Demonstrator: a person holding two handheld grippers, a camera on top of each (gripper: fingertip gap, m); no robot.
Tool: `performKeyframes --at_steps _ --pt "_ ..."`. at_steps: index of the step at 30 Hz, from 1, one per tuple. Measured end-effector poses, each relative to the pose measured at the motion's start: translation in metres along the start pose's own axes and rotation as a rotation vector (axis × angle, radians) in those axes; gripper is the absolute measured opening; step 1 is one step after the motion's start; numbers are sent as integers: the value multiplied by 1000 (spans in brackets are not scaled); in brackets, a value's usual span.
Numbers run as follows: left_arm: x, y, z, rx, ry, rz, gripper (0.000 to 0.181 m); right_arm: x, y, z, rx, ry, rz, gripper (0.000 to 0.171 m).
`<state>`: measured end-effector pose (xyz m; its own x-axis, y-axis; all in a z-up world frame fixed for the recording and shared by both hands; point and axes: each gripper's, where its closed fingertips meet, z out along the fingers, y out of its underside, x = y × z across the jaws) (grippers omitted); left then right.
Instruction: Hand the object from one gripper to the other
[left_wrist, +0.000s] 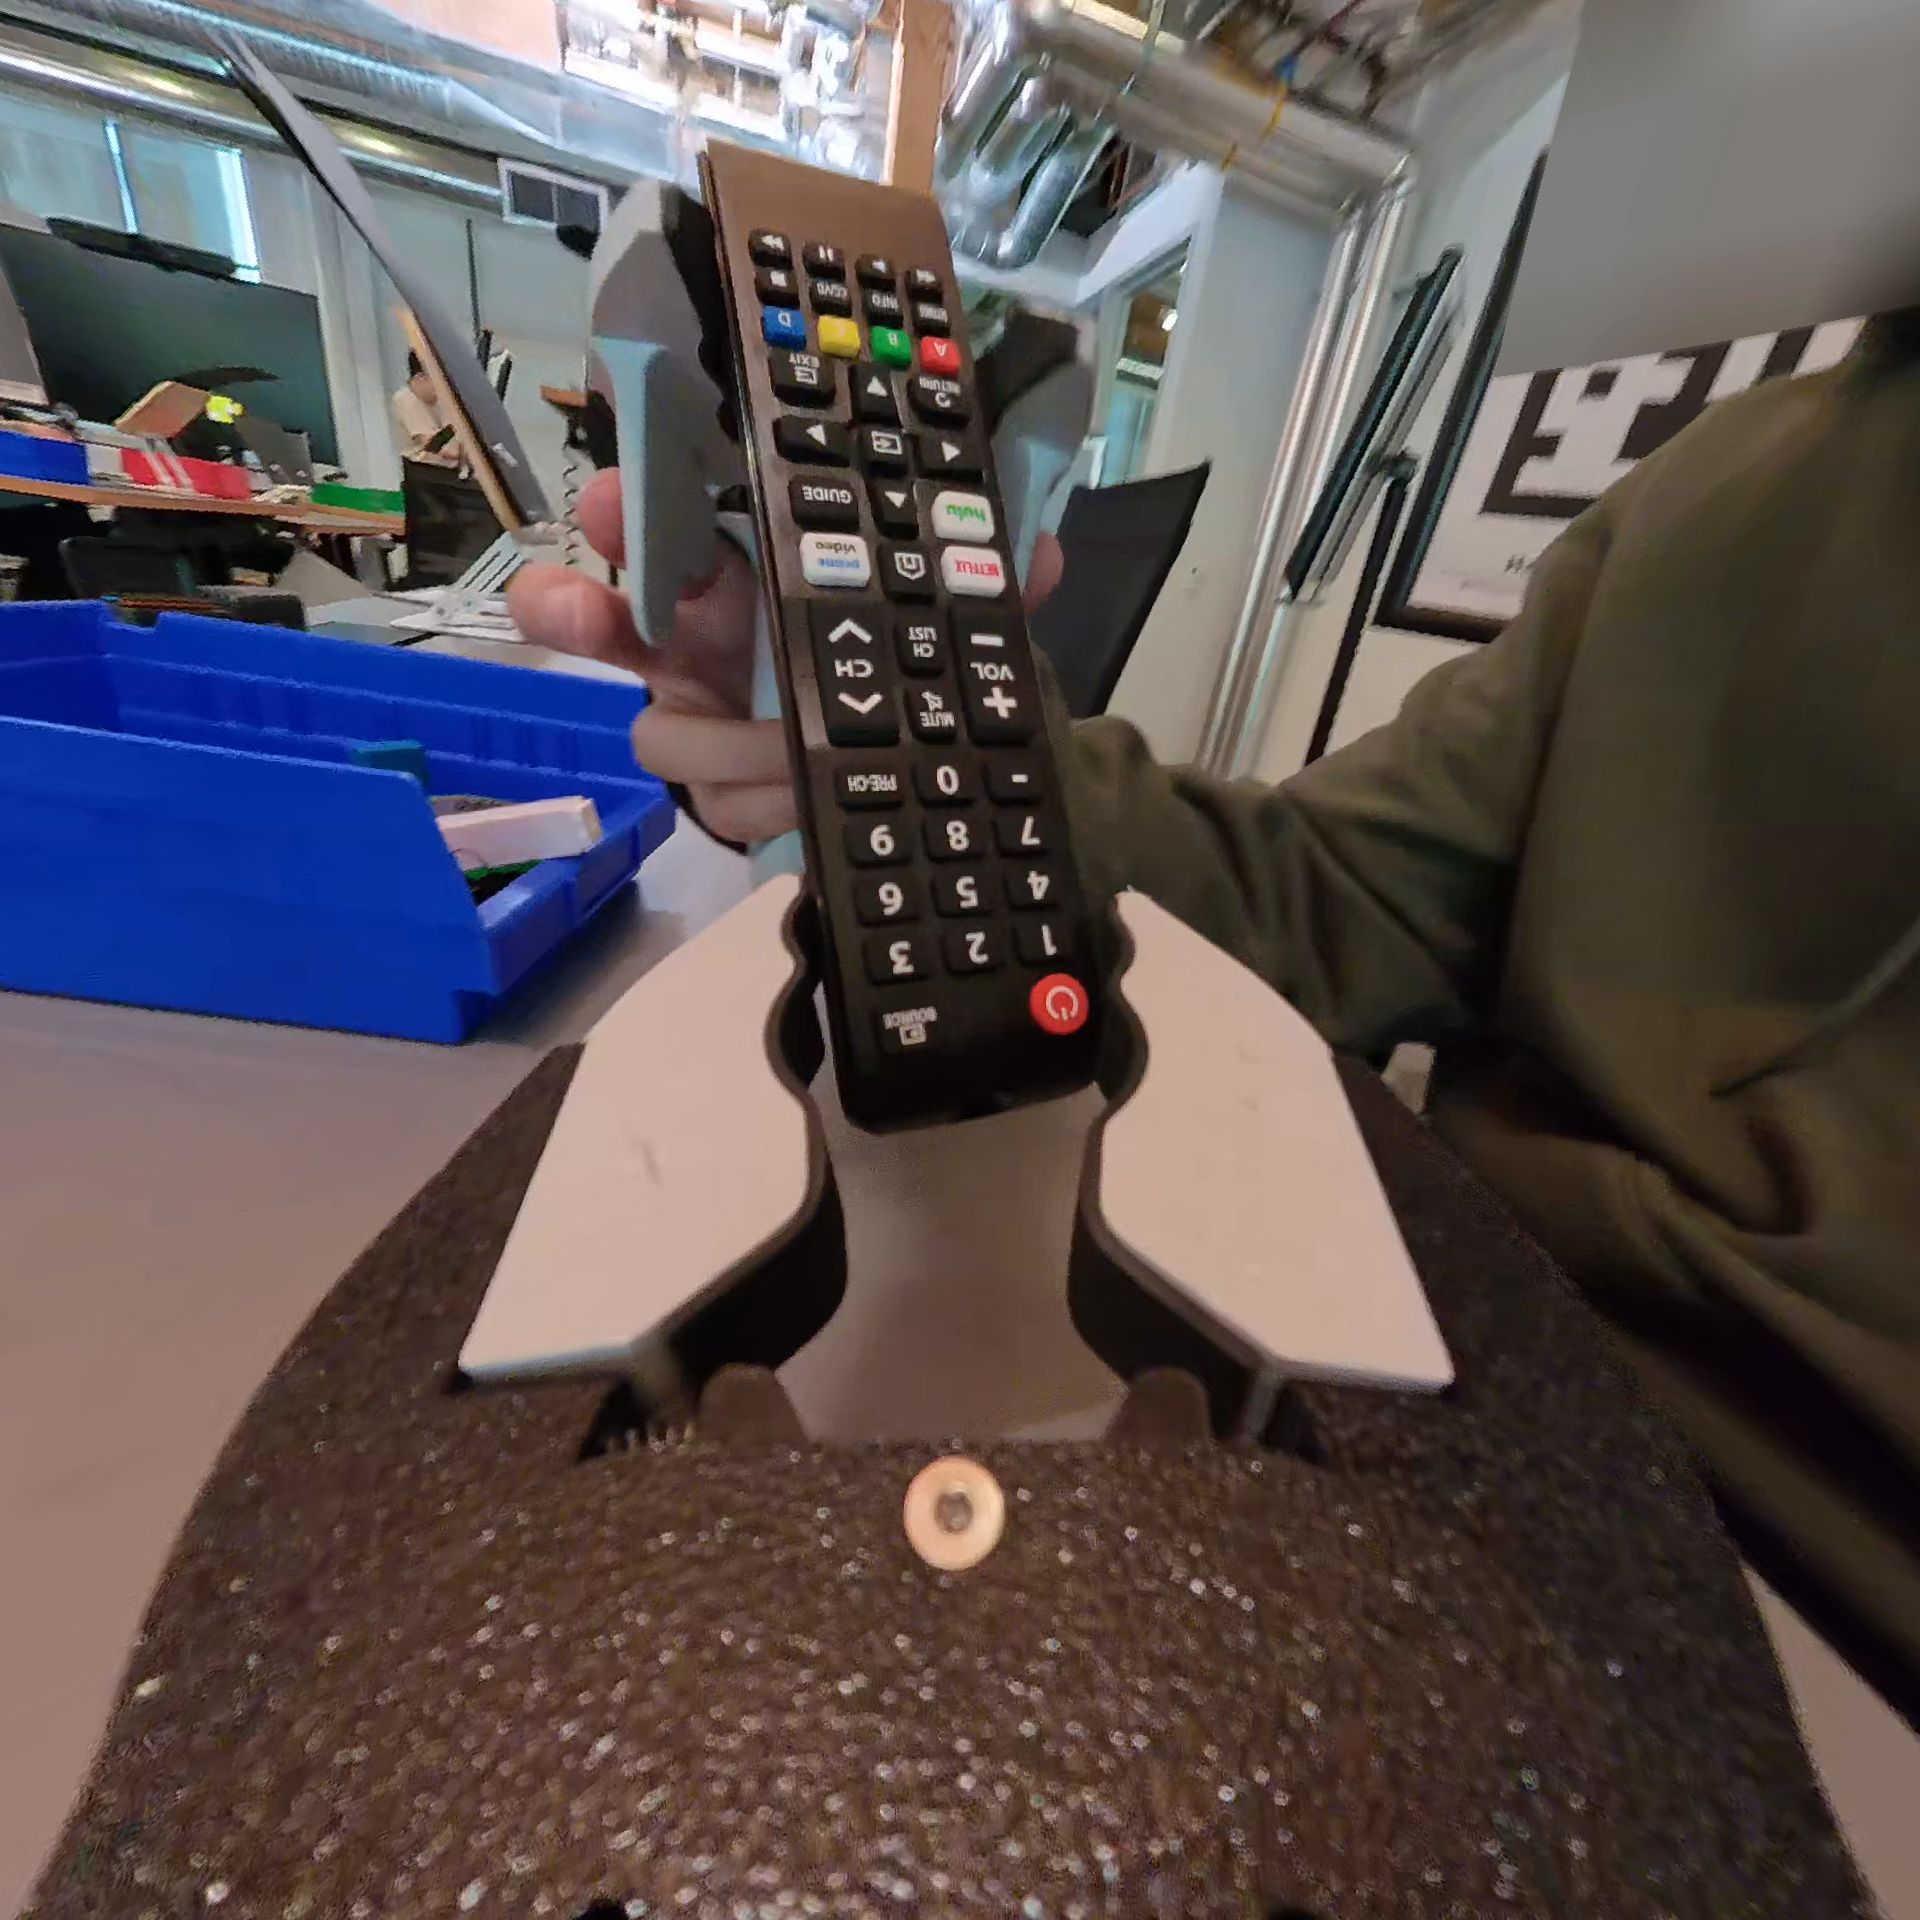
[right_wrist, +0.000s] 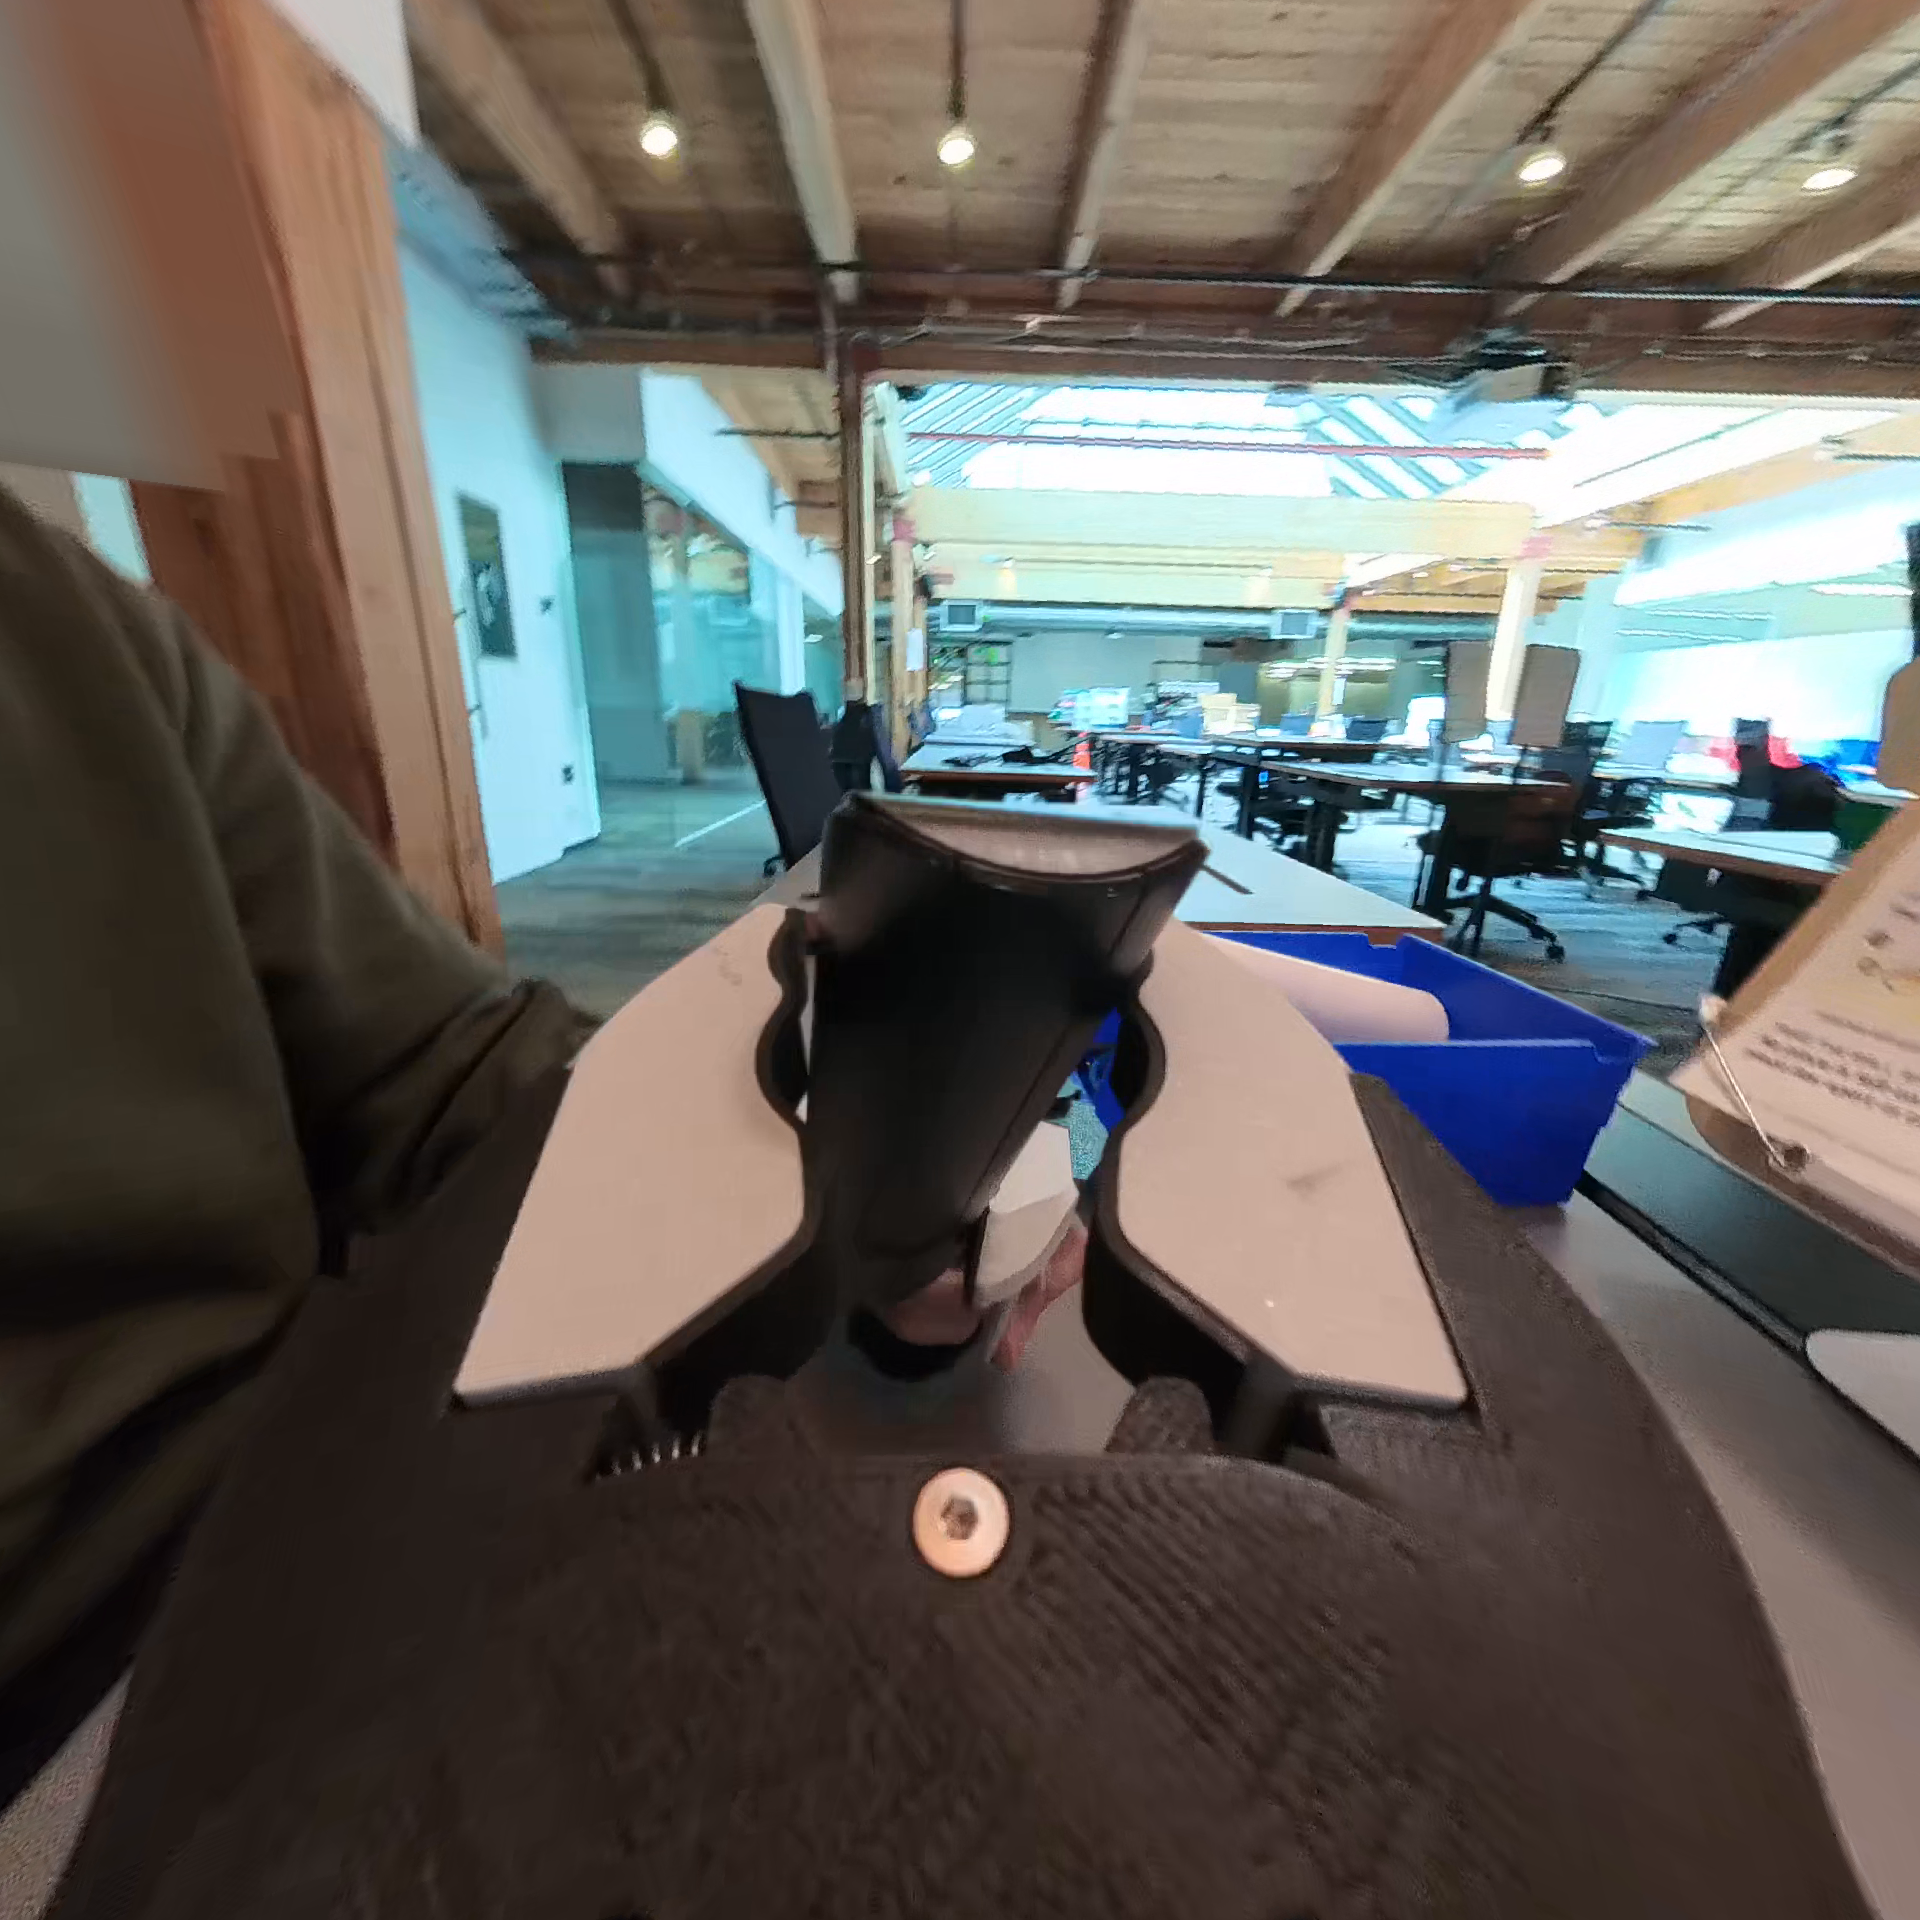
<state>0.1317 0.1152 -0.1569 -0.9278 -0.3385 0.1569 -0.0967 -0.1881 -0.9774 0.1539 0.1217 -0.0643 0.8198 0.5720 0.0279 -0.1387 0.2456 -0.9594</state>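
A black TV remote (left_wrist: 904, 623) with coloured buttons stands tilted in the air, buttons facing the left wrist camera. My left gripper (left_wrist: 956, 966) is shut on its lower end, next to the red power button. My right gripper (right_wrist: 961, 987) is shut on the remote's other end, whose plain black back (right_wrist: 956, 1060) shows in the right wrist view. In the left wrist view the right gripper's grey fingers (left_wrist: 649, 447) flank the remote's upper half, with a hand (left_wrist: 686, 748) behind them. Both grippers hold the remote at once.
A blue plastic bin (left_wrist: 260, 810) holding small items stands on the grey table (left_wrist: 208, 1143) to the left; it also shows in the right wrist view (right_wrist: 1486, 1060). An olive sleeve (left_wrist: 1558, 831) fills the right side. A clipboard with paper (right_wrist: 1829, 1060) stands at the right. About 9 cm separates my left fingertips from my right.
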Motion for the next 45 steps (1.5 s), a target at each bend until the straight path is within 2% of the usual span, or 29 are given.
performKeyframes --at_steps 4,7,10,14,17,21,23,25,27,30,33,36,38,40,41,43,45 --pt "10 -15 -4 90 88 -92 49 -4 -4 9 -85 -126 -54 55" --pt "5 -25 -8 164 69 -89 49 6 -8 21 -126 -153 11 53" --pt "-10 -30 -17 200 -56 -13 51 22 -7 31 -164 -109 61 53" --pt "-43 -39 -37 204 -399 198 49 53 -1 30 -259 87 32 52" --pt "-57 -40 -42 99 -599 352 57 74 12 23 -353 256 31 52" --pt "-80 -17 -40 -249 -876 638 63 103 22 13 -421 494 45 52" --pt "-89 -8 -39 -372 -974 731 63 99 27 20 -427 474 70 52" --pt "-95 0 -39 -411 -1025 687 57 89 33 30 -442 406 69 52" --pt "-93 4 -36 -396 -977 619 35 86 39 33 -484 402 42 52" --pt "-93 5 -41 -365 -928 500 29 86 40 31 -501 411 21 52" --pt "-86 2 -38 -231 -792 301 24 71 30 36 -415 286 11 43" --pt "-68 -14 -31 -9 -571 109 24 58 15 35 -314 176 23 54" --pt "-47 -25 -27 112 -345 -31 24 56 7 30 -256 135 53 63" --pt "-21 -37 -26 215 -110 -113 24 52 -4 28 -155 80 109 65" --pt "-7 -39 -26 231 23 -165 24 49 -9 28 -102 38 156 66" --pt "4 -36 -25 223 128 -211 24 38 -13 32 -38 -66 247 66" --pt "18 -27 -19 145 223 -242 23 21 -4 38 -66 -187 309 66"
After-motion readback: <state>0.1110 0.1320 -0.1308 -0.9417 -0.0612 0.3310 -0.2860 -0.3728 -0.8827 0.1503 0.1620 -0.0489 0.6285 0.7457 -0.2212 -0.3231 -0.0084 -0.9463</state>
